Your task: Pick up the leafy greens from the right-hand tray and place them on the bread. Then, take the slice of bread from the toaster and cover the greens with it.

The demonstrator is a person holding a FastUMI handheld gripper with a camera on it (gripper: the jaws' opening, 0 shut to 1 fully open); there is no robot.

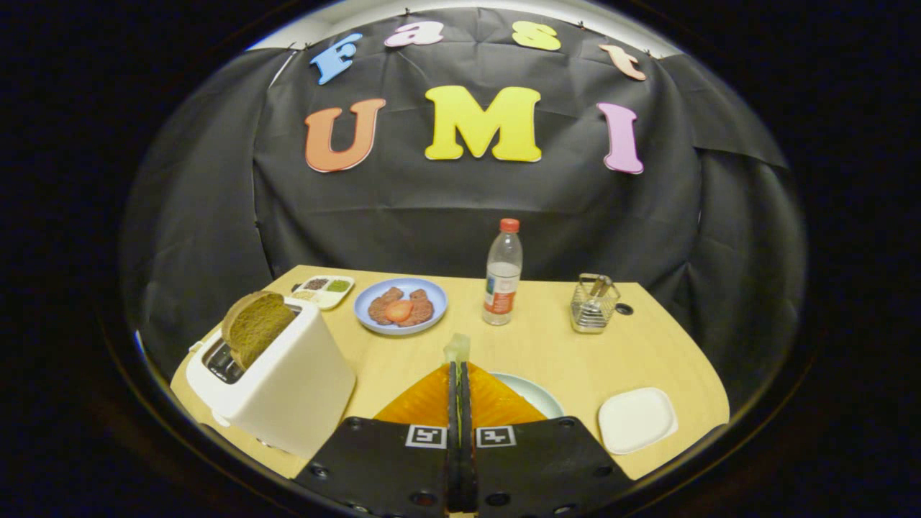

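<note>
Pale wood forms the counter [547, 345], which spreads out ahead of the jaws [458, 381] under a dark cloth wall. A white toaster [288, 381] stands on its near left part, beside the fingers, with a slice of brown bread [255, 324] sticking up out of its slot. Just ahead of the fingers lies a round pale plate [536, 392], mostly hidden by them; whether bread lies on it cannot be told. The jaws are pressed nearly together, and they pinch a thin pale green leaf [457, 349] whose tip pokes up past the fingertips. This leaf is the leafy greens, held above the counter over the near plate. To the right of that plate sits a small white square tray [637, 419]. Farther back, left of centre, a blue plate [401, 306] carries brown patties and a red slice. Beyond the toaster rests a small divided dish [324, 290] with bits of food in its compartments. Near the middle stands a clear plastic bottle [502, 277] with a red cap, upright. To its right is a small wire basket [593, 302], and just beside that a small dark round spot on the counter.
</note>
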